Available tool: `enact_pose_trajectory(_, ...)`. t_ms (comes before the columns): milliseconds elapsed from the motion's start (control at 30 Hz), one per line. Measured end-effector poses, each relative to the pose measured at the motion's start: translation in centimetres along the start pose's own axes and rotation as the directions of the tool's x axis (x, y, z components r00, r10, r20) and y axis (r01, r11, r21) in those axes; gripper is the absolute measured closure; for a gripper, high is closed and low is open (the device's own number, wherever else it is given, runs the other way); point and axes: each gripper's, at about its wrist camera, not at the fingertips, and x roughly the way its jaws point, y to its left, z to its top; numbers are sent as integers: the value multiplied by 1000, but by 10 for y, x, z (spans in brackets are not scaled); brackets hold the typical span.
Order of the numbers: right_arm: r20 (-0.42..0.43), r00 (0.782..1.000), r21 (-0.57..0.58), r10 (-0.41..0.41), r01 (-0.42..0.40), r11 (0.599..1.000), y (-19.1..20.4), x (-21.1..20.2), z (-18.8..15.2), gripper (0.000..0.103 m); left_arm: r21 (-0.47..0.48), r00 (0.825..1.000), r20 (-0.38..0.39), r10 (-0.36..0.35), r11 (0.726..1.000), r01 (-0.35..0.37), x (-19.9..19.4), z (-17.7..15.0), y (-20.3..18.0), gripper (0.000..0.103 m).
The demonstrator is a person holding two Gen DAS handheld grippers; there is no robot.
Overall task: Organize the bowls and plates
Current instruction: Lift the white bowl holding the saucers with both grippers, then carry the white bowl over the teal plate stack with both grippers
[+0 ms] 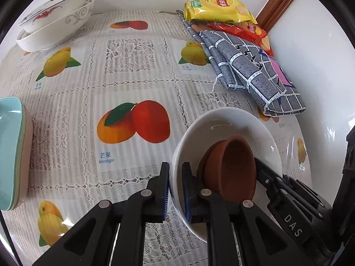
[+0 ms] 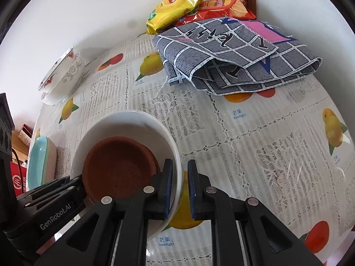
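A white bowl (image 1: 233,122) (image 2: 124,119) sits low over the mango-print tablecloth (image 1: 133,84), with brown clay bowls (image 1: 233,168) (image 2: 117,170) nested inside it. My left gripper (image 1: 176,173) straddles the bowl's left rim, its pads shut on the wall. On the opposite rim my right gripper (image 2: 180,173) also straddles the wall. Its inner pad lies against the bowl, while a narrow gap shows between the outer pad and the rim. Each gripper's body shows in the other's view, the left (image 2: 55,210) and the right (image 1: 288,204).
Two stacked patterned bowls (image 1: 55,22) (image 2: 62,75) stand at the far left by the wall. Teal plates (image 1: 11,150) (image 2: 40,161) lie at the left edge. A folded grey checked cloth (image 1: 250,66) (image 2: 233,51) and snack bags (image 1: 217,8) (image 2: 177,4) fill the far right corner.
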Motion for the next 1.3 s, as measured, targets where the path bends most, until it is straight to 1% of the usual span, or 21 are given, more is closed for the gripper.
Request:
enact_pose_trajectory(67, 5, 1000, 0, 0, 0, 1000, 0, 0, 0, 90, 7, 1000, 1, 7, 1000, -7, 0, -1, -2, 92)
enact_pose_trajectory(133, 2, 1000, 9, 13, -13, 1000, 0, 1, 0, 93, 3, 1000, 5, 12, 1000, -12, 0, -1, -3, 93)
enact_pose_trajectory(233, 22, 1000, 9, -3, 3, 1000, 1, -2, -2, 93, 13, 999, 28, 35, 999, -35, -1, -2, -5, 93)
enact_pose_trajectory(367, 26, 1000, 21, 11, -12, 1000, -2, -6, -4, 93, 18, 999, 43, 31, 999, -31, -6, -2, -6, 93)
enact_pose_trajectory(567, 73, 997, 18, 14, -16, 1000, 2, -29, 5, 93, 28, 997, 73, 17, 999, -19, -28, 3, -10, 93)
enact_pose_trajectory(700, 97, 995, 15, 30, -32, 999, 6, -44, 13, 93, 30, 995, 100, 3, 1000, -6, -45, 8, -10, 93)
enact_pose_trajectory(867, 123, 991, 6, 45, -46, 999, 16, -59, 18, 93, 32, 990, 141, 19, 999, -23, -66, 12, -9, 93)
enact_pose_trajectory(1300, 169, 983, -31, 68, -63, 997, 44, -87, 20, 93, 12, 981, 190, 24, 1000, -27, -102, 13, 4, 93)
